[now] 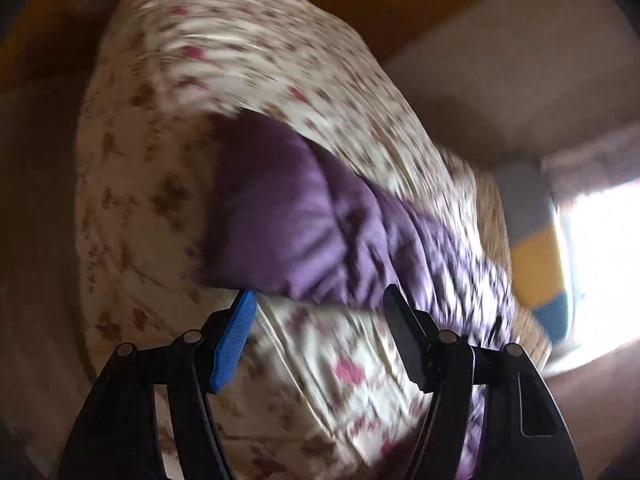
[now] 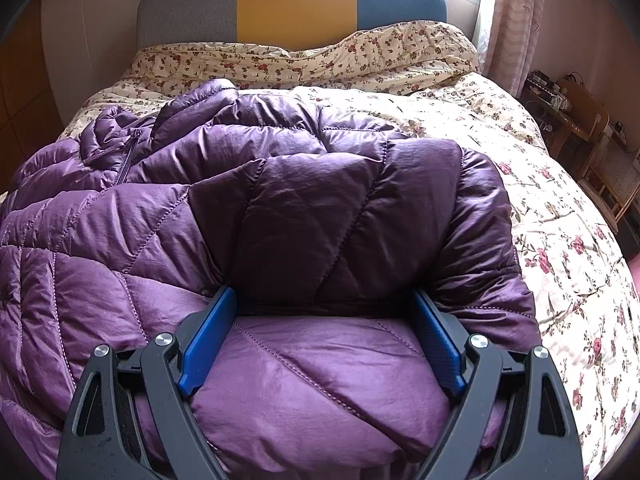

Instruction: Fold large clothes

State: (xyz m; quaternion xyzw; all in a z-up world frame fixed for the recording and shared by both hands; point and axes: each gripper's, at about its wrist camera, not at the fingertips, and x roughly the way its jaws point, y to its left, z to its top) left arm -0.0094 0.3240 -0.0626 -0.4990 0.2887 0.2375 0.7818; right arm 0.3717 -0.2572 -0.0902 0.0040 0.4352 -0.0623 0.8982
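Note:
A purple quilted down jacket (image 2: pixel 256 216) lies spread on a bed with a floral quilt (image 2: pixel 560 240). One part is folded over the body, and the collar and zipper lie at the far left. My right gripper (image 2: pixel 322 312) is open just above the jacket, its blue pads wide apart with puffy fabric between them. In the blurred, tilted left wrist view the jacket (image 1: pixel 296 216) lies ahead on the quilt (image 1: pixel 160 160). My left gripper (image 1: pixel 320 300) is open and empty, just short of the jacket's edge.
A headboard (image 2: pixel 292 4) in grey, yellow and blue stands at the far end of the bed, with a folded floral duvet below it. A curtain (image 2: pixel 516 20) and bright window are at the back right. A wooden table and chair (image 2: pixel 588 128) stand to the right of the bed.

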